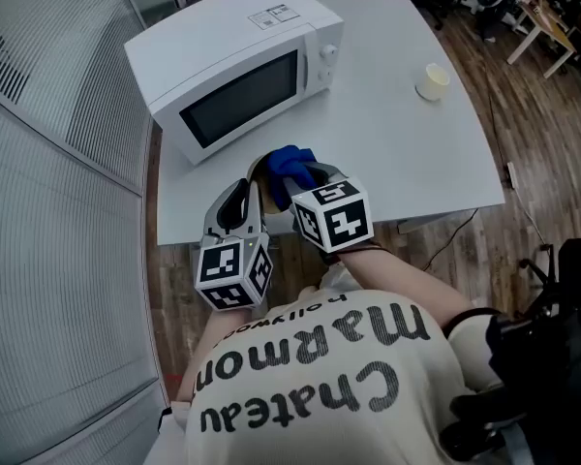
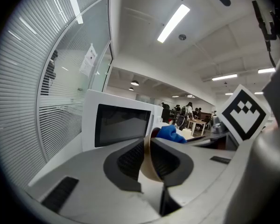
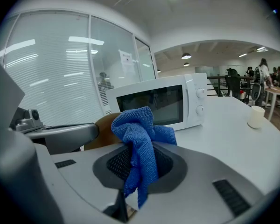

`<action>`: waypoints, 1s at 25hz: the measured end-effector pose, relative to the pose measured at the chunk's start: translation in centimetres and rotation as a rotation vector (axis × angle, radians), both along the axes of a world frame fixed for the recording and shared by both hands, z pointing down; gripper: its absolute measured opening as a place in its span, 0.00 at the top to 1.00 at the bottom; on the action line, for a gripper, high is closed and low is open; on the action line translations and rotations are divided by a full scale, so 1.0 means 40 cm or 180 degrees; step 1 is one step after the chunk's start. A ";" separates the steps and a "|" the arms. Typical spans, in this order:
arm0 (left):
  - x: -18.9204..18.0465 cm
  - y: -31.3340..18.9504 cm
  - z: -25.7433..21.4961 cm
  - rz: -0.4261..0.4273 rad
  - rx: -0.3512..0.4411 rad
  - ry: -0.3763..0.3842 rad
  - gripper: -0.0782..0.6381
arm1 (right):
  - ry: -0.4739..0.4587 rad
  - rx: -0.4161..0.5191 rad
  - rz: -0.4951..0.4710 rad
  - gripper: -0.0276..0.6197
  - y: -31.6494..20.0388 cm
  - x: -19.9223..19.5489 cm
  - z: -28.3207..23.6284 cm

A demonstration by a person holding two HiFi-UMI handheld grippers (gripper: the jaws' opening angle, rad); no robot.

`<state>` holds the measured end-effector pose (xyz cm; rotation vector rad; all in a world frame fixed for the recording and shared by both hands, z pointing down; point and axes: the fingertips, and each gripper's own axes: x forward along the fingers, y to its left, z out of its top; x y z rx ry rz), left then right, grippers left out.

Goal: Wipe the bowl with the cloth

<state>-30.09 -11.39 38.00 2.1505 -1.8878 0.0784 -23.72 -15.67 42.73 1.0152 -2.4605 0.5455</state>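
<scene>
My left gripper (image 2: 147,160) is shut on the rim of a tan bowl (image 2: 148,167), held up on edge near the table's front edge. The bowl (image 1: 258,176) shows only as a sliver in the head view, between the two grippers. My right gripper (image 3: 139,164) is shut on a bunched blue cloth (image 3: 141,139), which sticks up out of the jaws. In the head view the cloth (image 1: 291,165) sits right beside the bowl, just in front of the microwave. The brown bowl (image 3: 104,129) also shows left of the cloth in the right gripper view, beside the left gripper's body.
A white microwave (image 1: 237,66) stands at the back left of the white table (image 1: 407,153), its door closed. A small cream cup (image 1: 432,81) sits at the right of the table. A slatted glass wall (image 1: 48,211) runs along the left. Wooden floor lies beyond.
</scene>
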 end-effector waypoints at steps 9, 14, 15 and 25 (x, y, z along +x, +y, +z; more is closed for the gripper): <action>0.008 -0.011 0.006 -0.0024 0.0046 0.0323 0.84 | -0.0484 -0.0196 0.0097 0.86 0.017 0.036 -0.034; 0.047 -0.024 -0.039 0.0104 0.0238 0.0338 0.85 | -0.0964 -0.0425 -0.0438 0.86 0.074 -0.018 -0.091; 0.062 -0.025 -0.047 0.0153 0.0266 0.0315 0.85 | -0.0915 -0.0447 -0.0446 0.86 0.077 -0.014 -0.085; 0.153 -0.014 -0.067 0.0348 0.0259 0.0111 0.85 | -0.0534 -0.0413 -0.0507 0.86 0.068 0.033 -0.038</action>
